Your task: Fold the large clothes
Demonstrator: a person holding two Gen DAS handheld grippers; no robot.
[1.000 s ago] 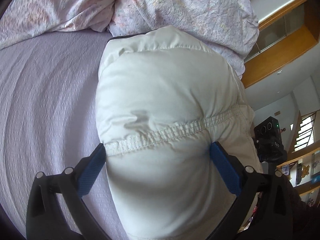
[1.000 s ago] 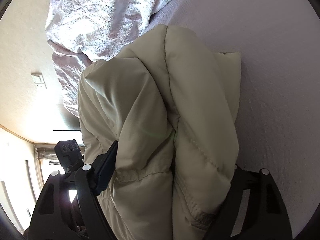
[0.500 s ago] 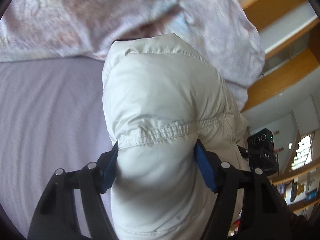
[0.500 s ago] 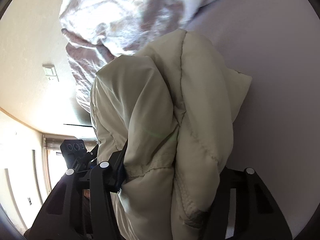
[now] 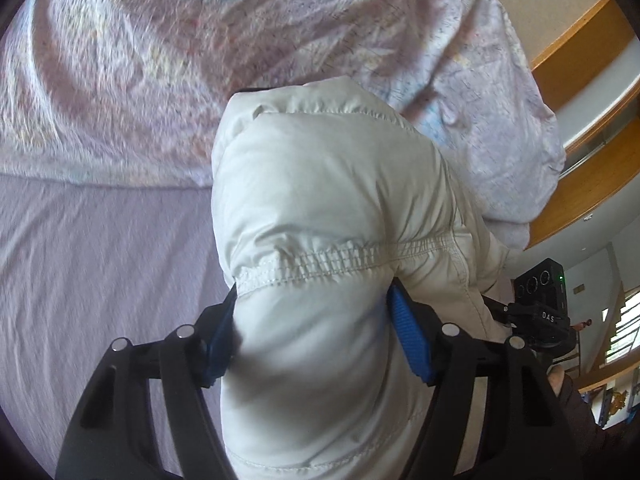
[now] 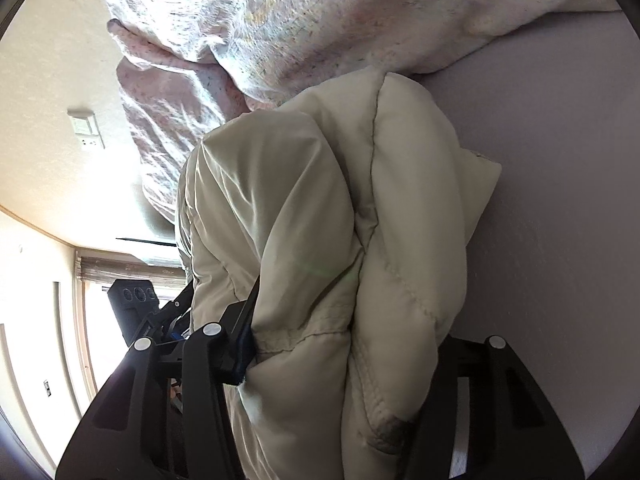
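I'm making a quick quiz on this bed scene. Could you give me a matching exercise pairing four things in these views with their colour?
Things:
1. puffy jacket
2. bed sheet
3. crumpled duvet
4. pads of the left tool

Colours:
A. blue
B. pinkish white with a fine speckled print
C. cream white
D. plain lilac

Pairs: 1-C, 2-D, 3-B, 4-A

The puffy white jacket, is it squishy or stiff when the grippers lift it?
Probably squishy: the jacket bulges around the left gripper where the pads pinch it. Likely floppy too, since it droops in folds past the right gripper. Its smooth shell looks a bit slippery.
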